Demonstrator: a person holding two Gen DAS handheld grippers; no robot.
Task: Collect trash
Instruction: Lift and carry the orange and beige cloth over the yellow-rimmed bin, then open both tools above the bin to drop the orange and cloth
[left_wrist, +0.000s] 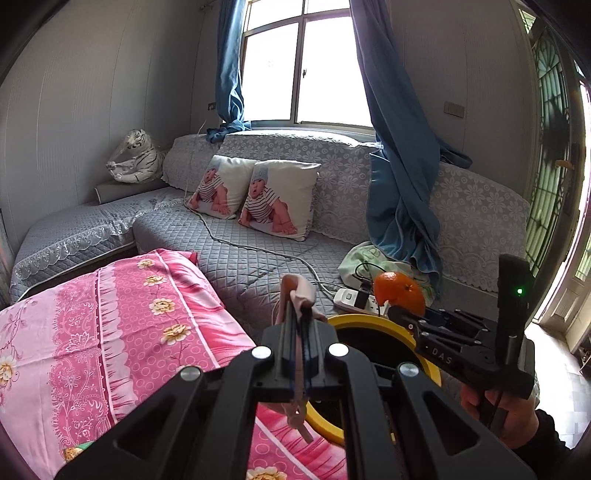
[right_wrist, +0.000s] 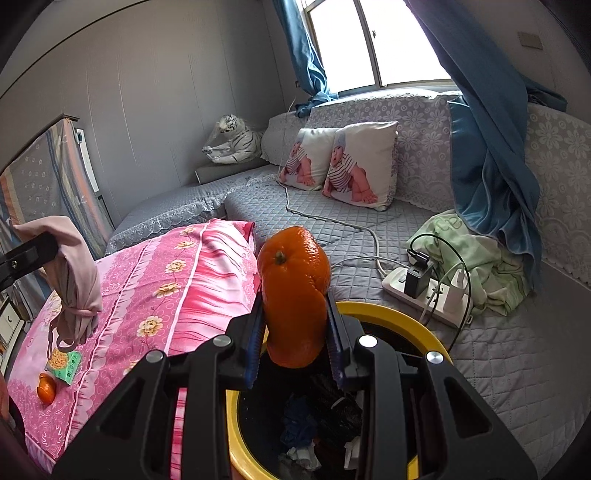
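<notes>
Grey quilted sofa and pink floral bedspread (right_wrist: 155, 295) behind a yellow-rimmed bin (right_wrist: 388, 314)

An orange (right_wrist: 295, 295) — bright, dimpled, stem showing, squeezed tall — is clamped between the right gripper (right_wrist: 295, 354) fingers directly above the bin, whose dark inside holds crumpled scraps. Left gripper (left_wrist: 299, 314) fingers are closed on a pale pink mask (right_wrist: 74, 273), straps dangling above the bedspread — beside the bin.

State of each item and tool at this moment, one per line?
Left tool: shut on pink mask.
Right tool: shut on orange peel, above bin.
Bin: open, trash inside.
Small orange: lying on pink cloth.
Green packet: lying on pink cloth.
</notes>
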